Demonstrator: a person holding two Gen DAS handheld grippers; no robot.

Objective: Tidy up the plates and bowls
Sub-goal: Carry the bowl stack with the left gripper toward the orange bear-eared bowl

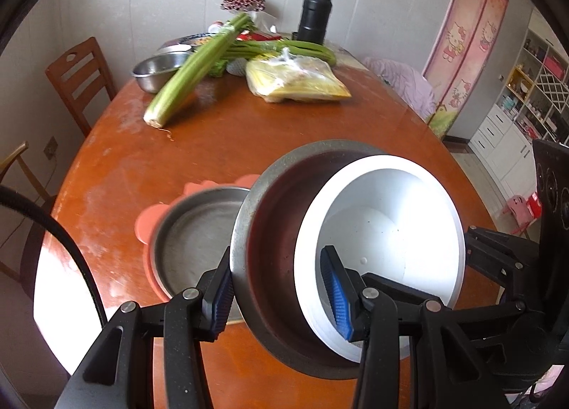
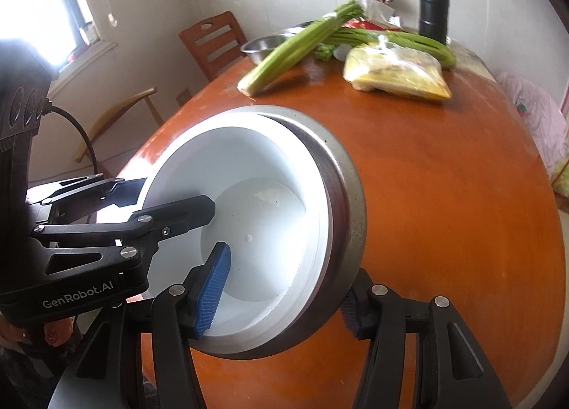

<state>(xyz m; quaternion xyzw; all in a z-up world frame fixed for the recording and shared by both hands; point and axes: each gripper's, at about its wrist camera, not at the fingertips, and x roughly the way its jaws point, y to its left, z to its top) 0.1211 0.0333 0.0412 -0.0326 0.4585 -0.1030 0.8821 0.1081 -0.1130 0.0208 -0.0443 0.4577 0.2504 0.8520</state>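
Closest up: left gripper [image 1: 279, 288], pinching one side of two bowls at once. One blue pad [image 1: 218, 297] outside the metal bowl [image 1: 270, 231], the other pad inside the white bowl [image 1: 384, 217]. Same on the far side for the right gripper [image 2: 281, 302]: one pad in the white bowl, one under the metal wall. Not wide, not fully closed, just squeezing both walls together.

Tucked inside the metal bowl: the white bowl, pushed a bit to one side. Both up in the air and tipped toward the cameras, above the near part of the brown table [image 1: 249, 132].

Just beside them, down on the table: a flat metal plate [image 1: 199, 231] lying on a pink plate [image 1: 149, 220]. Far at the back: celery [image 1: 192, 71], a shiny basin [image 1: 160, 71], a yellow bag [image 1: 298, 82] and a black flask [image 1: 314, 14].

Looks like the carrying step: bowls stacked, plates stacked, bowls not yet put down.

Next, most likely: choose a free spot near the plates, or the top of the metal plate. Then tip the bowls flat, lower slowly with both sides together, and only then let go. Careful with the tilt: easy to lose the white bowl or bump the plates.
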